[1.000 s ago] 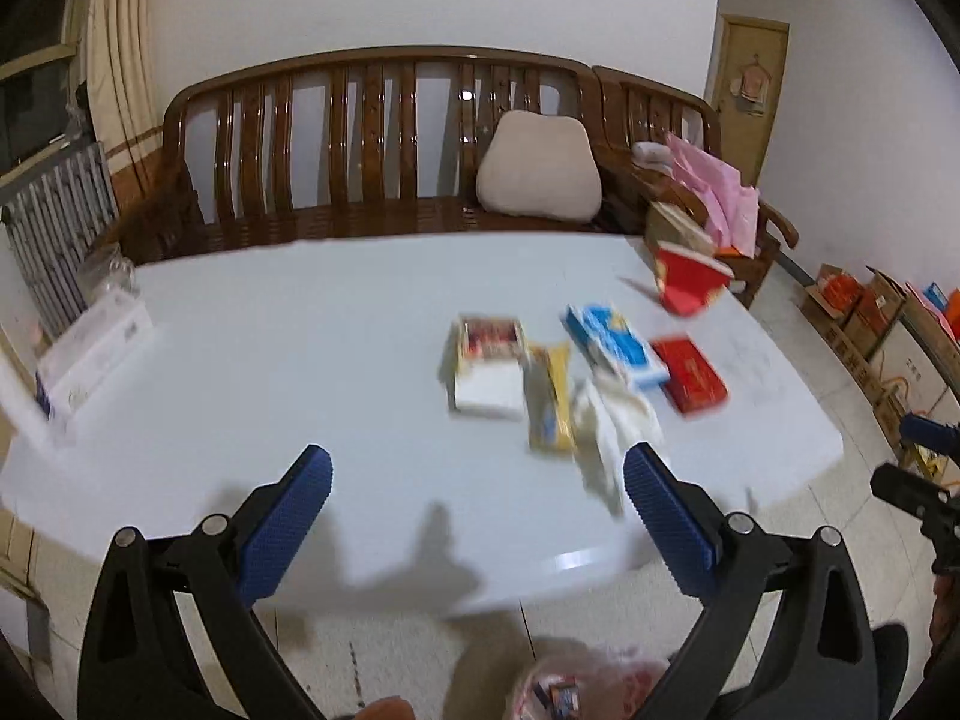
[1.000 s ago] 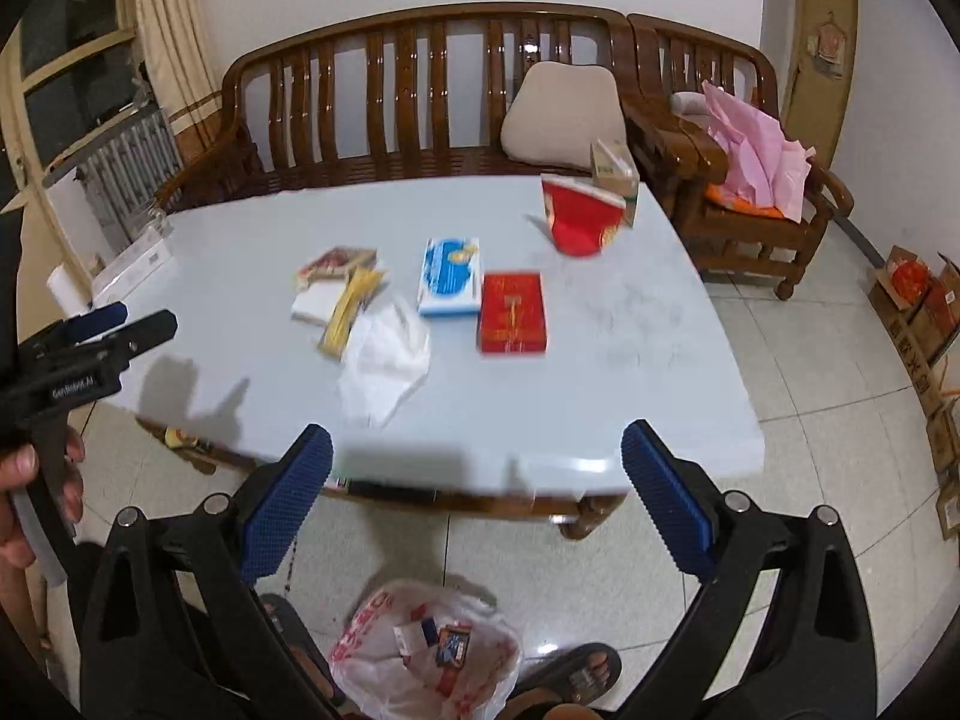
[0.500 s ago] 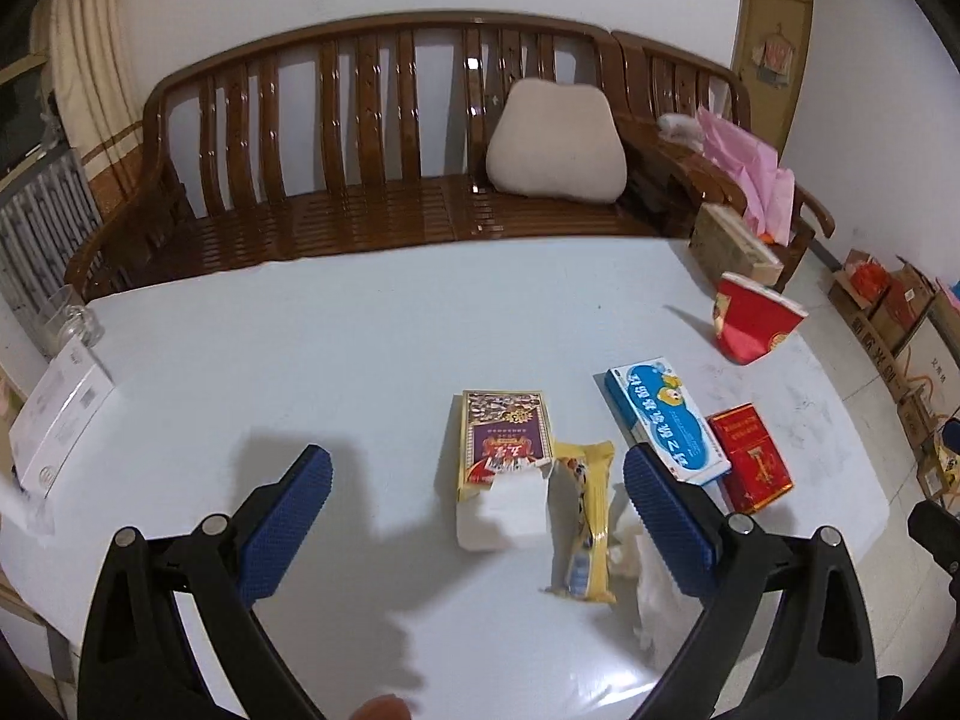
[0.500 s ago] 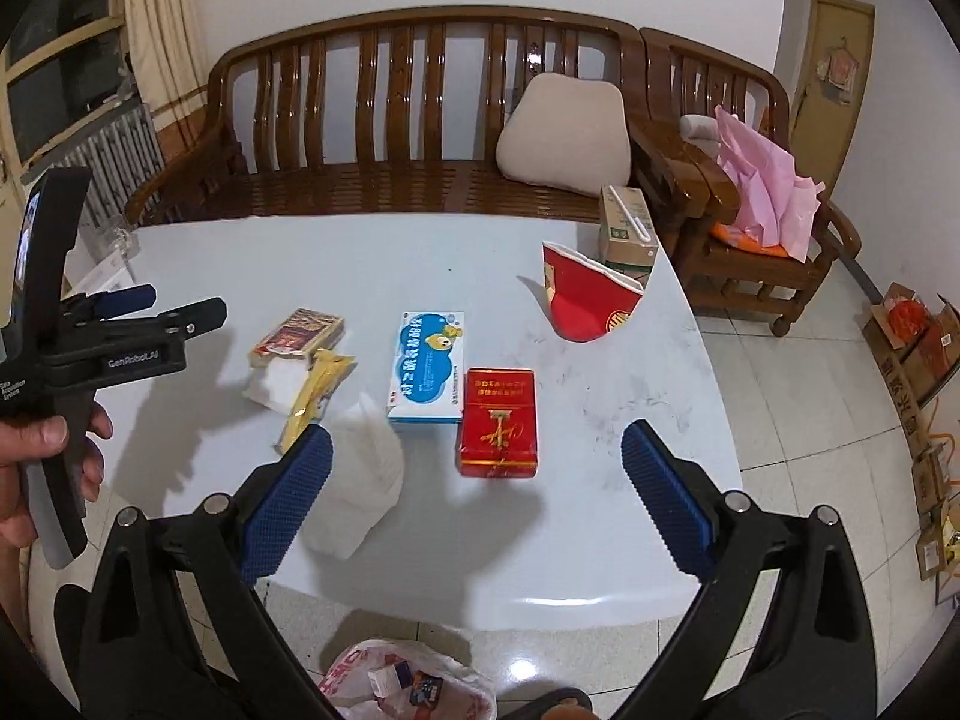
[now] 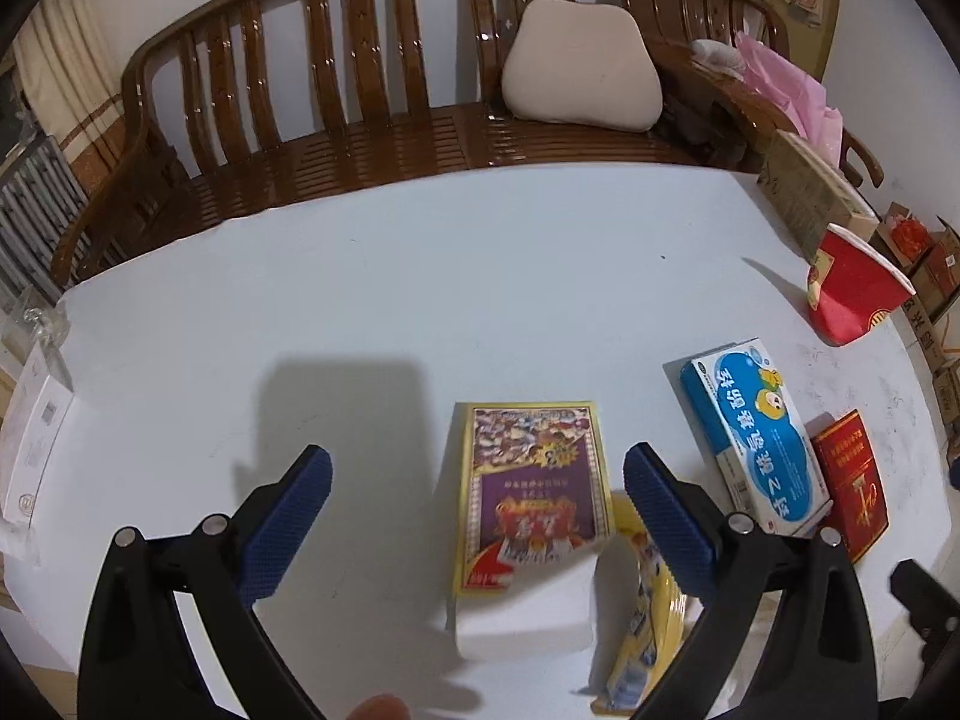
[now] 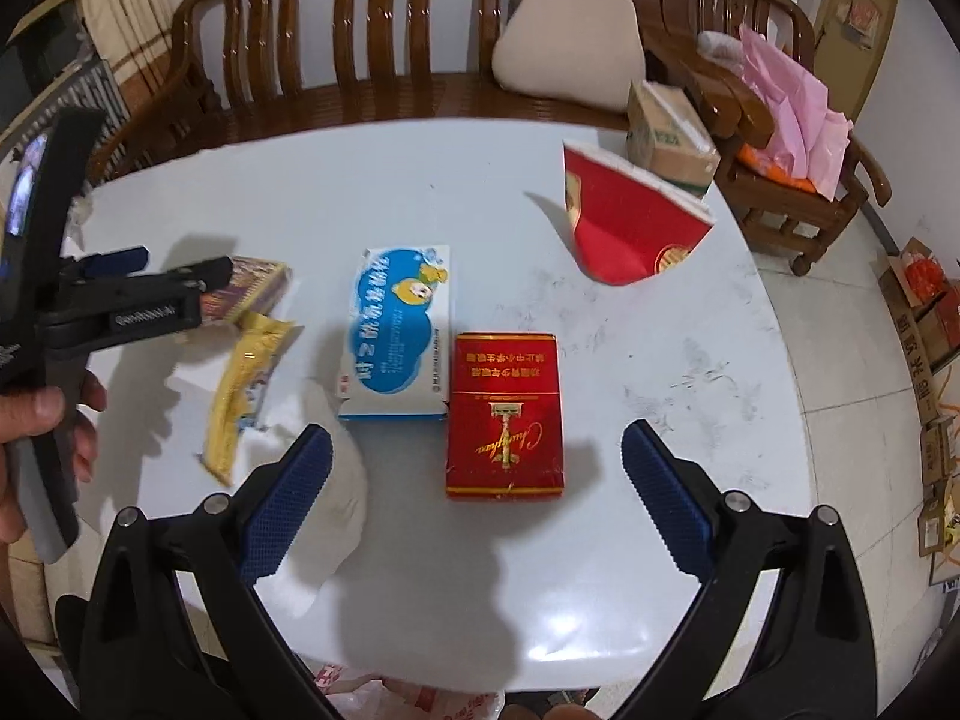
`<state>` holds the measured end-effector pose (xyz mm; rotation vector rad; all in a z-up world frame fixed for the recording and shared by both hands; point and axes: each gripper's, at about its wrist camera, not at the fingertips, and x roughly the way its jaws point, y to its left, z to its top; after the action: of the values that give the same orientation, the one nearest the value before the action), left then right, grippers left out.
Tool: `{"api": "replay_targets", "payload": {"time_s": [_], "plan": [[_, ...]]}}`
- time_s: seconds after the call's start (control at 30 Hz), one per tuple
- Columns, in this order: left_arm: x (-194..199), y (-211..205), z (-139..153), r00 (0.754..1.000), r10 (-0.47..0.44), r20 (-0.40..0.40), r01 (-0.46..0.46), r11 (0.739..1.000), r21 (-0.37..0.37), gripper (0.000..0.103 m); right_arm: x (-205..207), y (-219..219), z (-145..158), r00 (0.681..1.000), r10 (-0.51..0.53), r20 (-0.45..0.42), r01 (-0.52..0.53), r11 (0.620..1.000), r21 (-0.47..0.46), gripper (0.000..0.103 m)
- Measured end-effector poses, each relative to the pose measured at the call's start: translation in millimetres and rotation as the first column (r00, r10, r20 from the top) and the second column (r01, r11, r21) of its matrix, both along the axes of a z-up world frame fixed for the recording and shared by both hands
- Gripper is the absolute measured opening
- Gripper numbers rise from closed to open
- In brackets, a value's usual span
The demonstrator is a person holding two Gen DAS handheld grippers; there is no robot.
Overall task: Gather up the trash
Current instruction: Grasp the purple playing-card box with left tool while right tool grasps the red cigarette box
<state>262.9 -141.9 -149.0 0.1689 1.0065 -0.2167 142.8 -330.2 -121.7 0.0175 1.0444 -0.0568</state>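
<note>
Left hand-held gripper [image 5: 477, 501] wide open, empty, card box [image 5: 536, 495] between its fingers. Right hand-held gripper [image 6: 477, 495] likewise, over red pack [image 6: 505, 417]; only its view shows tissue [image 6: 336, 516], possibly crumpled. Both have closed in on the bench [image 5: 420, 288].

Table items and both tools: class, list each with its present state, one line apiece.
Left tool: open, empty, above the purple-and-yellow box.
Right tool: open, empty, above the red pack.
Purple-and-yellow box: flat, partly on a white block.
Red pack: flat, closed.
Blue-and-white box: flat, closed.
Red paper cup: tipped over.
Yellow wrapper: flat.
Tissue: crumpled.
</note>
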Motion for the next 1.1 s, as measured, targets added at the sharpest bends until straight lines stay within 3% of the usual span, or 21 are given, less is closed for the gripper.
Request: {"api": "replay_targets", "payload": {"time_s": [0.23,0.87,1.1], "plan": [[9.0,-9.6,-15.2,1.0,-0.015,-0.024,0.016,0.999,0.031,0.095,13.8,-3.1,-22.9,0.999,-0.009,-0.041,0.009,1.0,-0.011,0.095],[25.1,-15.5,-48.1,0.996,0.0,-0.089,0.002,1.0,0.02,0.095,28.9,-11.5,-66.6,0.987,-0.053,-0.151,0.051,0.999,-0.015,0.095],[26.2,-14.5,-51.5,0.996,0.002,-0.086,-0.002,1.0,-0.002,0.096,30.3,-13.5,-68.8,0.989,-0.05,-0.136,0.051,0.999,-0.001,0.093]]}}
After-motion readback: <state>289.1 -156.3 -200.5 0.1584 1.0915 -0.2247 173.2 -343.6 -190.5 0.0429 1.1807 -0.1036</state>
